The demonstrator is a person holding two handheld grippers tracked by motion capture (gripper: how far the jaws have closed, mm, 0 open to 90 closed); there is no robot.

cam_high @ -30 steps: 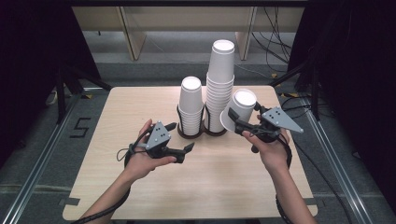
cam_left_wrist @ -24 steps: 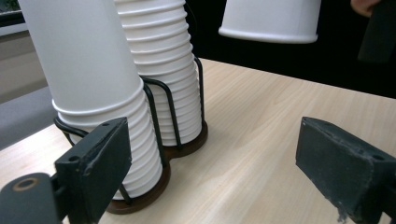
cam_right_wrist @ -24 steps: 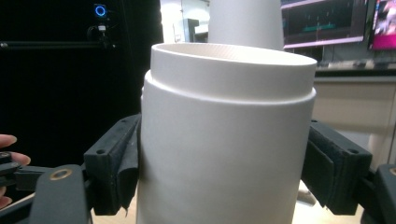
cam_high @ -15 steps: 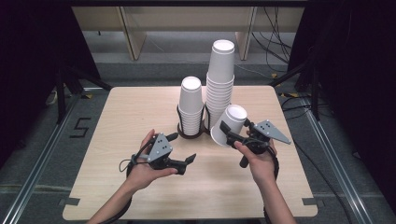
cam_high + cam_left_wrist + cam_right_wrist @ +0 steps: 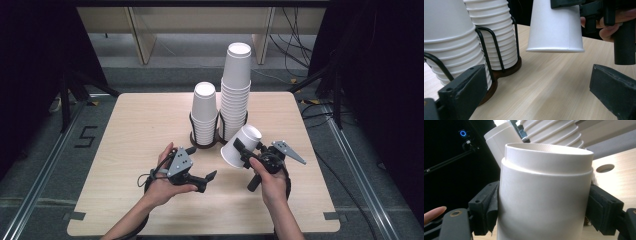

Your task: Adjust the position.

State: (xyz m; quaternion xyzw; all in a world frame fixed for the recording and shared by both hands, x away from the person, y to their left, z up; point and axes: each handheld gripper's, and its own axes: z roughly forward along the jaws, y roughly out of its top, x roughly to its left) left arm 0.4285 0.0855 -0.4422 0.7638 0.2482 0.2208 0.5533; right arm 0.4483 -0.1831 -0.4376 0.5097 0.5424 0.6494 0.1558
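Between the pads of the right hand-held gripper (image 5: 243, 152), clenched on its wall: one white paper cup (image 5: 241, 146), inverted and tilted, rim just above the counter (image 5: 130, 130), beside the wire cup holder (image 5: 216, 131). Smooth, plain, seamed. Interior hidden. Left hand-held gripper (image 5: 212, 177): jaws just opened wide, nothing between.

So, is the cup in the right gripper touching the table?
Apart. The left gripper view shows the cup rim hanging above the table, with a gap under it.
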